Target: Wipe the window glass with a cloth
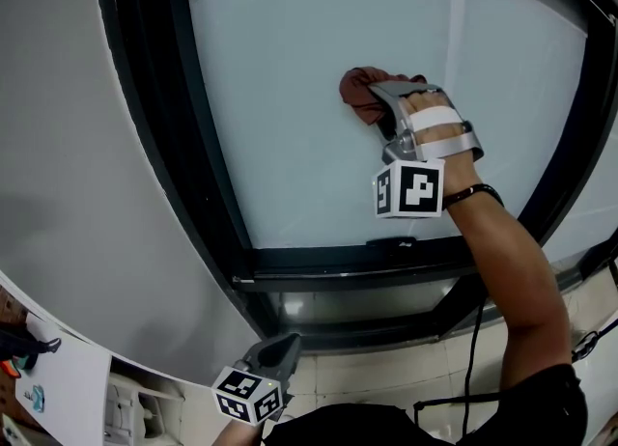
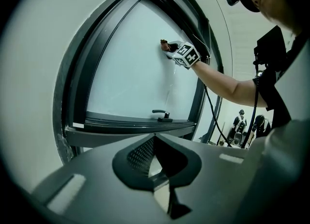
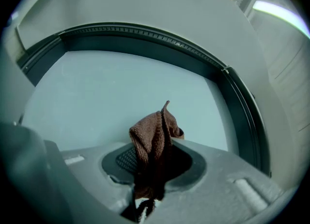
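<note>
The right hand-held gripper (image 1: 381, 97) pinched a brown cloth (image 1: 362, 92) between its jaws. A bunched fold stuck out past the tips, so that fabric and not plastic met the glass (image 1: 290, 97). In the right gripper view the cloth (image 3: 152, 136) filled the gap between the jaws, with its loose end hanging down behind them. The wad lay against the pane, well above its bottom edge and clear of the dark frame (image 1: 164, 145). It looked placed for a wiping stroke, with the arm stretched up to press it flat.

The left hand-held gripper (image 1: 280, 349) hung low, below the window's bottom edge. Its jaws were pressed together on nothing, and it was probably kept out of the way as it was not needed. The window handle (image 2: 162, 115) sat on the bottom rail, untouched.

No container could be made out in any view.
</note>
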